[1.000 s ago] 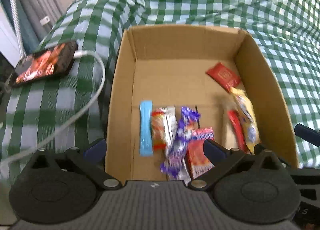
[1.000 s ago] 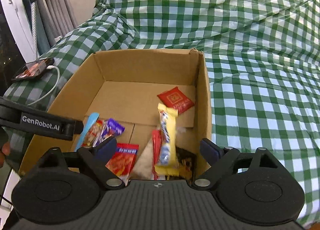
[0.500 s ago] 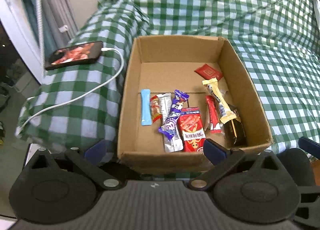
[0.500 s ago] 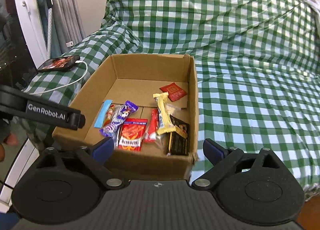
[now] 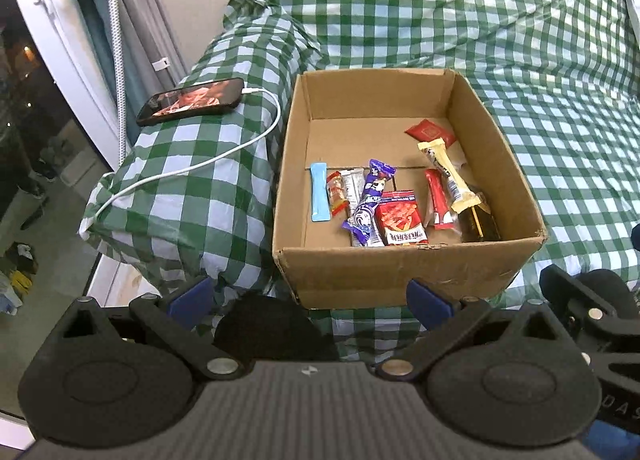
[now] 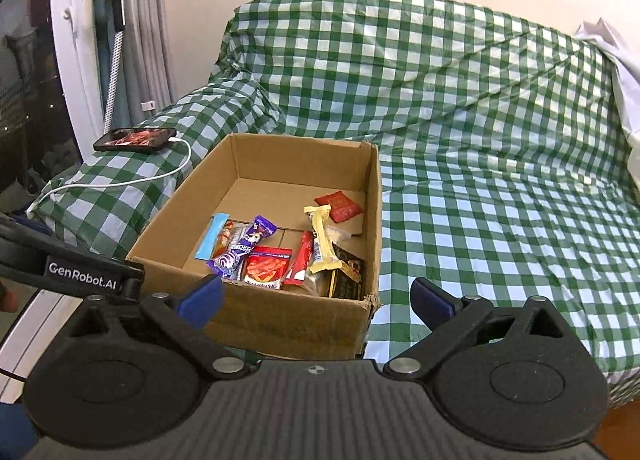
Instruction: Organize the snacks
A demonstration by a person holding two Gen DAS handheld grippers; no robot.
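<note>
Grippers first: the left gripper (image 5: 308, 296) and right gripper (image 6: 316, 298) both hang wide and empty short of the cardboard box (image 5: 404, 272); the right's jaws have just been opening, nothing between them. Snacks (image 5: 400, 200) lie inside the box on the checked cover (image 6: 500, 188), none outside, so the gathering looks done, perhaps only tidying left

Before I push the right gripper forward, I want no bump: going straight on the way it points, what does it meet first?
Most likely the near wall of the cardboard box, which fills the gap ahead of the open, empty right gripper. The snacks lie behind that wall. Depth is hard to judge through the fisheye.
</note>
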